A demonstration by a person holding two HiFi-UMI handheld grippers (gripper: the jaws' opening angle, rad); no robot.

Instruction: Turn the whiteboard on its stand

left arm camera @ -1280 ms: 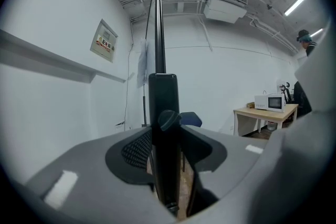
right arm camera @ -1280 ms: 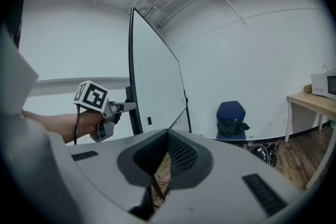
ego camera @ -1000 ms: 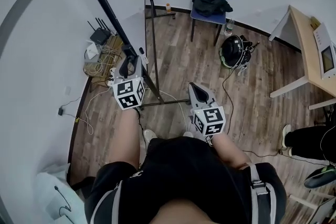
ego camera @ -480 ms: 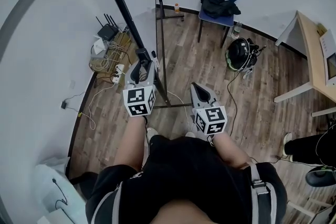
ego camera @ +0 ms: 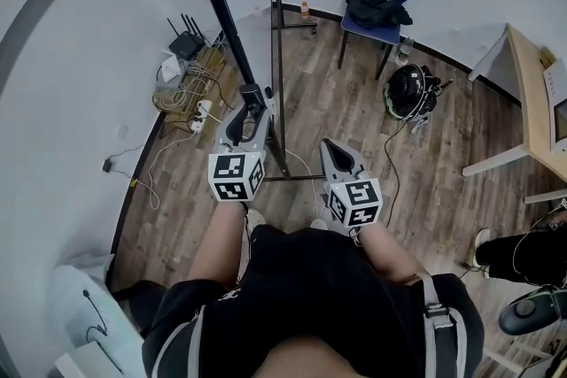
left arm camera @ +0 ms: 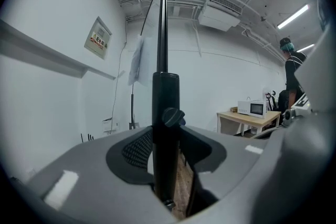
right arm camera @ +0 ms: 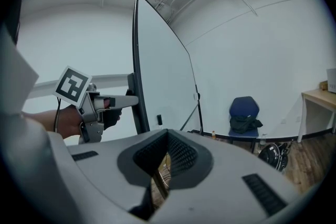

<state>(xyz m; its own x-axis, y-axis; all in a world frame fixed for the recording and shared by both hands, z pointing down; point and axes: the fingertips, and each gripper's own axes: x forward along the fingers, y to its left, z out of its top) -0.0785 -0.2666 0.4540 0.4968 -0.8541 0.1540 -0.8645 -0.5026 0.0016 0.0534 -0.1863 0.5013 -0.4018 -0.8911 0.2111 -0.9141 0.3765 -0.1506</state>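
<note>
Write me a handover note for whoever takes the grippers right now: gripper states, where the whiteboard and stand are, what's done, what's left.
Left gripper: jaws closing around the black upright at the board's edge, by its knob; pads not pressing it yet.
Right gripper: jaws together, empty, held low beside the left one, off the board.
Whiteboard: upright on its stand, straight ahead.
Done: left gripper lined up on the upright.
Left: finish the grip, then turn the board. I can't tell whether any turn has begun.
</note>
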